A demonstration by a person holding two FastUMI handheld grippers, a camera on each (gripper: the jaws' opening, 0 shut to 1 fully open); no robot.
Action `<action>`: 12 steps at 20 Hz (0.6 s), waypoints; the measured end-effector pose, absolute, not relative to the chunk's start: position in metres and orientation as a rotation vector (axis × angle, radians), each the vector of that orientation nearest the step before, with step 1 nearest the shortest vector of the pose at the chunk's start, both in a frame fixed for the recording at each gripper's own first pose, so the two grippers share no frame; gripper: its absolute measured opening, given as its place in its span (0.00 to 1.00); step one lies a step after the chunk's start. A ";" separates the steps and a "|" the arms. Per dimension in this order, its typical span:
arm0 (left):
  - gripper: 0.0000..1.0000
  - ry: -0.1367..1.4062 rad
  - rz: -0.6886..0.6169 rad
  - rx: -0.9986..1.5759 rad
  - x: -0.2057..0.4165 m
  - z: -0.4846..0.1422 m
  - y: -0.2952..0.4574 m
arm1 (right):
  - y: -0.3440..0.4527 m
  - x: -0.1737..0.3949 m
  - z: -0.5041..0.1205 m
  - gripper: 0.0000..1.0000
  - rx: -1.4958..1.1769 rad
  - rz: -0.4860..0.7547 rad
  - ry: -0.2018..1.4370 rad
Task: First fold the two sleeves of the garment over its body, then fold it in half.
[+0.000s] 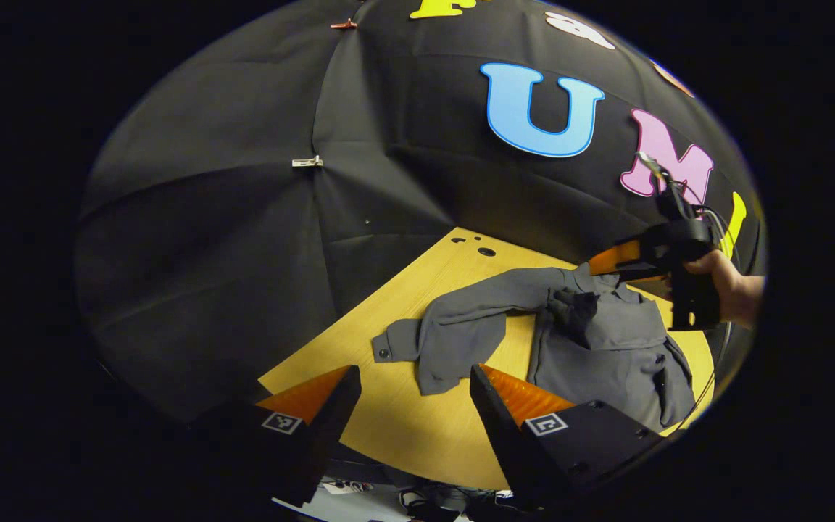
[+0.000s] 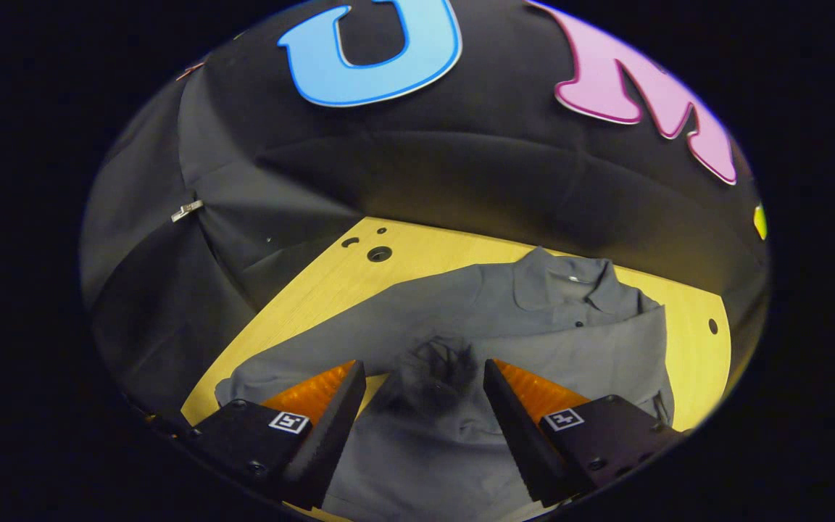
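Grey garment point(image 1: 591, 341) on the wooden table point(image 1: 417, 428), both claws spread apart.
Left gripper point(image 1: 414, 380) and right gripper point(image 2: 421, 377) grasp nothing; one sleeve point(image 1: 454, 330) bunches mid-frame, the lower hem cut off.

— The shirt point(image 2: 533, 341)?
— Grey cloth, matt, soft and creased, with small glossy buttons.
— And the table point(image 1: 417, 428)?
— Pale wood, smooth, a faint sheen.
— The wall point(image 1: 229, 239)?
— Matt cloth, wrinkled, pinned with a shiny metal clip point(image 1: 307, 162).
— The fingers point(image 2: 533, 395)?
— Ribbed pads set on matt plastic.
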State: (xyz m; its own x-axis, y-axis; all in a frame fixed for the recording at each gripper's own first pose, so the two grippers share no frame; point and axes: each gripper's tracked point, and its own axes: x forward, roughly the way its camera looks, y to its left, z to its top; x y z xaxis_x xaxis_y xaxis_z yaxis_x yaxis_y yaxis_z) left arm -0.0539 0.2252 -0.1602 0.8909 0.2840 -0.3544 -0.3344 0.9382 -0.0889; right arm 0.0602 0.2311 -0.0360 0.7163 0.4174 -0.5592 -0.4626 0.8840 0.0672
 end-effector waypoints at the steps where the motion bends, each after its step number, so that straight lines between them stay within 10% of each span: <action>1: 0.96 0.344 0.321 -0.148 -0.047 -0.165 0.228 | 0.216 0.059 -0.031 1.00 -0.066 0.464 0.588; 12: 0.96 0.472 0.250 -0.141 0.055 -0.220 0.246 | 0.053 -0.003 -0.026 0.99 -0.011 0.232 0.602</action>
State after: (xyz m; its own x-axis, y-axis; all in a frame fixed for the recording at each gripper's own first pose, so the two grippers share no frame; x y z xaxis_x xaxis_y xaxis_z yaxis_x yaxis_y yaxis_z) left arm 0.0550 0.2455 -0.2195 0.8607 0.2050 -0.4659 -0.2698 0.9599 -0.0761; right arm -0.0035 0.0530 -0.0261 0.7989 0.2133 -0.5624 -0.2197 0.9739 0.0573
